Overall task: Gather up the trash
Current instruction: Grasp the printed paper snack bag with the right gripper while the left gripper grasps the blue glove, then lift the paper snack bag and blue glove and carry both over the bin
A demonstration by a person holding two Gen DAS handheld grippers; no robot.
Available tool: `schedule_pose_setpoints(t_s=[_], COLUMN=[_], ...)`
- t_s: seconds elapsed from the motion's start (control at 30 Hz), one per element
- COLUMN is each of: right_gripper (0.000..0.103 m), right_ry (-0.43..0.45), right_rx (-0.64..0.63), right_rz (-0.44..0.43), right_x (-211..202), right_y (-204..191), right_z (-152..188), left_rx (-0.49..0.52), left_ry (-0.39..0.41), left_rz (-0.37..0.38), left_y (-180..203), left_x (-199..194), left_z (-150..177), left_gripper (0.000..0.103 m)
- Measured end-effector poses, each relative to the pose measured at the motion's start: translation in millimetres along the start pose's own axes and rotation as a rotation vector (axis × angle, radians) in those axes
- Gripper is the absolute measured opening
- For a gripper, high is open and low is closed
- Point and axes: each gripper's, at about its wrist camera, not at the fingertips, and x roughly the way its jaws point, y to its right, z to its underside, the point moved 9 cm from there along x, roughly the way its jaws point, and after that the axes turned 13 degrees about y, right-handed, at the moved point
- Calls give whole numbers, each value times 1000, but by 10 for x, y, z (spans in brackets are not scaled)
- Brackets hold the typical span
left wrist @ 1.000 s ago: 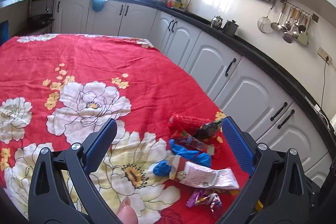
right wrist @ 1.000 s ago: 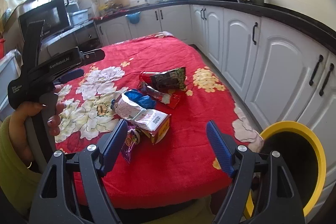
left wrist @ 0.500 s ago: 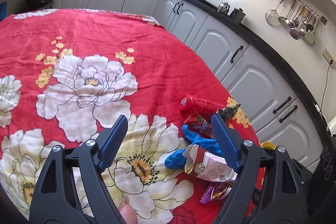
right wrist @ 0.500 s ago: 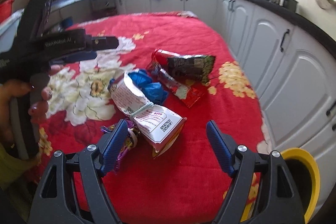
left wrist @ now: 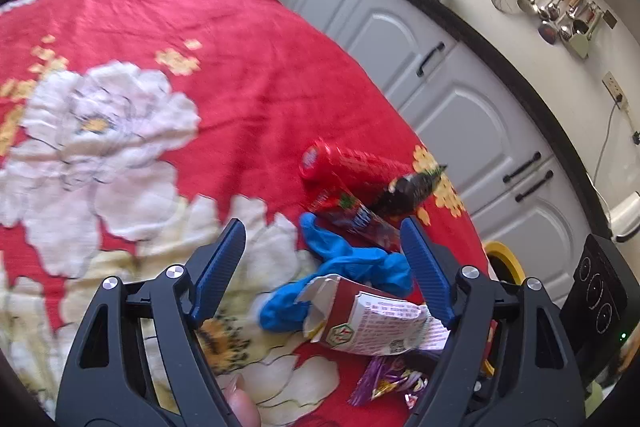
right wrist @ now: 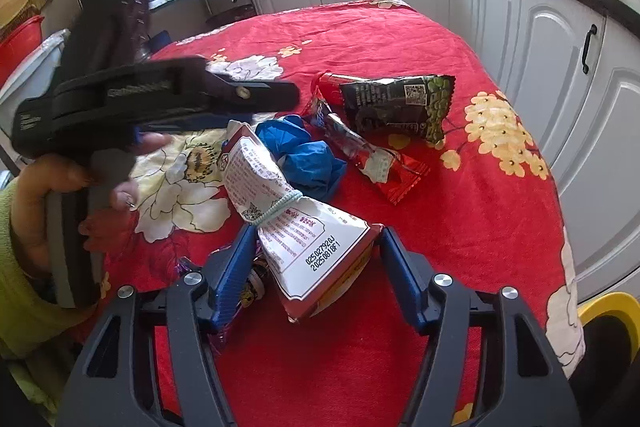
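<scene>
Where dated: 025027920 on white bag [right wrist: 316, 247]

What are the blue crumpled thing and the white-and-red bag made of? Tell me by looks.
Blue crumpled thing: thin rubbery film, likely a disposable glove or soft plastic; matte, limp folds. White-and-red bag: seemingly paper or paper-lined; matte, stiff creases, a torn edge, printed text, cinched by an elastic band.

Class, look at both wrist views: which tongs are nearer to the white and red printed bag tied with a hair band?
Right. The right tongs straddle the bag's near end, open. The left tongs hover open over the blue glove beside it.
</scene>
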Motion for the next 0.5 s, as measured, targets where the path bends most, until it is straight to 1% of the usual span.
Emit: schedule_pose_setpoints(t_s=[0.03,0.13,0.2,0.33,0.4,0.47,0.5], right_gripper=[59,58,57,57,57,57,57], right_ry=[2,10,13,18,19,19,20], right_rx=[3,1,-1,0,-8,-25,-29], right_rz=[-1,8,12,20,29,39,40], right_x=[-6,-65,-121,-158,-175,-193,-185], right_y=[6,12,17,4,-6,-28,-40], right_z=[1,15,47,66,67,63,43], left_rx=[-7,-3,3,6,2,-6,-7], left_ry=[-17,-46,-52,-68,-89,-91,-90], left_rz=[9,7,7,20,27,31,36], left_y=[13,26,41,79,91,82,89], left_x=[38,118,142,180,210,204,191], left_z=[27,85,100,108,136,133,128], left_gripper=[61,54,48,28,21,17,12])
